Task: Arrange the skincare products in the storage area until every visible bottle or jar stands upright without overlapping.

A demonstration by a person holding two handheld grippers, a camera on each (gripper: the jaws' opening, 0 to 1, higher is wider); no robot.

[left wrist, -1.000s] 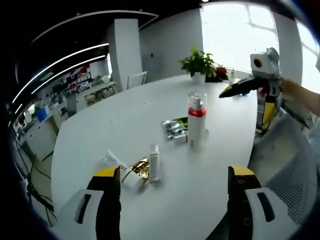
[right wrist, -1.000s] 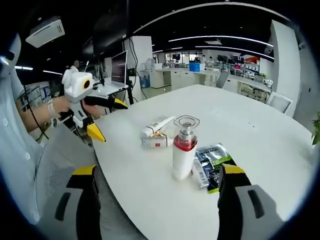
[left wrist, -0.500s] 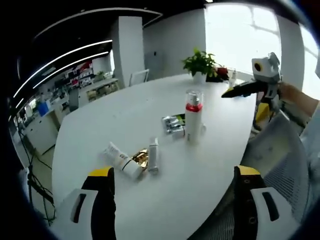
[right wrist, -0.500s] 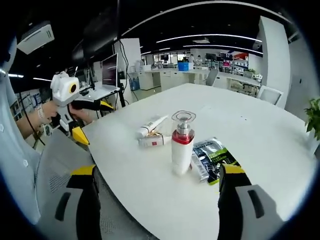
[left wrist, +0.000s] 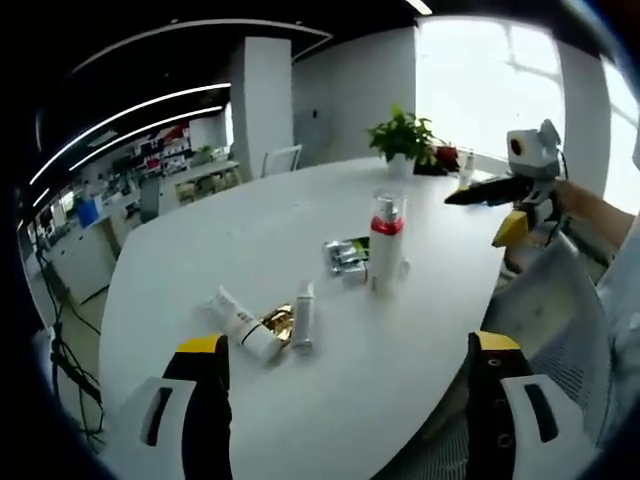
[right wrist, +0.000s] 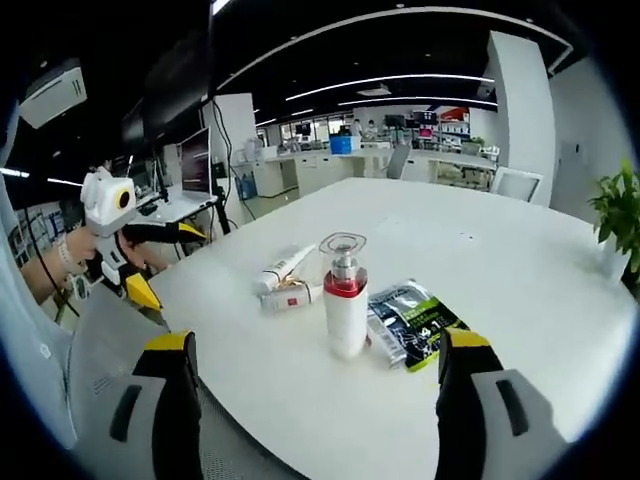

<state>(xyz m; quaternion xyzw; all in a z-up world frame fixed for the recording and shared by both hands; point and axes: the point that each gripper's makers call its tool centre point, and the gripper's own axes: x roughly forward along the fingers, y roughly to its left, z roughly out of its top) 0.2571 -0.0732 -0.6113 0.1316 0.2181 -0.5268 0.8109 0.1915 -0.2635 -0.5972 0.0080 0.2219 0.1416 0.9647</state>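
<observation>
A white pump bottle [left wrist: 385,245] [right wrist: 344,300] with a red collar and clear cap stands upright near the middle of the white table [left wrist: 240,230]. Two white tubes [left wrist: 240,325] [right wrist: 280,268] lie flat around a crumpled gold wrapper [left wrist: 280,322]. Silver and green sachets [left wrist: 345,255] [right wrist: 412,322] lie beside the bottle. My left gripper [left wrist: 340,400] is open over the table's near edge, holding nothing. My right gripper [right wrist: 315,400] is open and empty too. In the left gripper view the right gripper [left wrist: 500,195] hovers at the right; in the right gripper view the left gripper [right wrist: 135,235] sits at the left.
A potted plant [left wrist: 402,135] stands at the table's far end with small items beside it. A grey mesh chair [left wrist: 560,310] [right wrist: 110,350] sits against the near table edge. Desks and monitors [right wrist: 195,165] fill the office behind.
Both cameras have drawn back from the table, so the bottle and tubes look smaller and farther. The products themselves have not moved. Both grippers stay open.
</observation>
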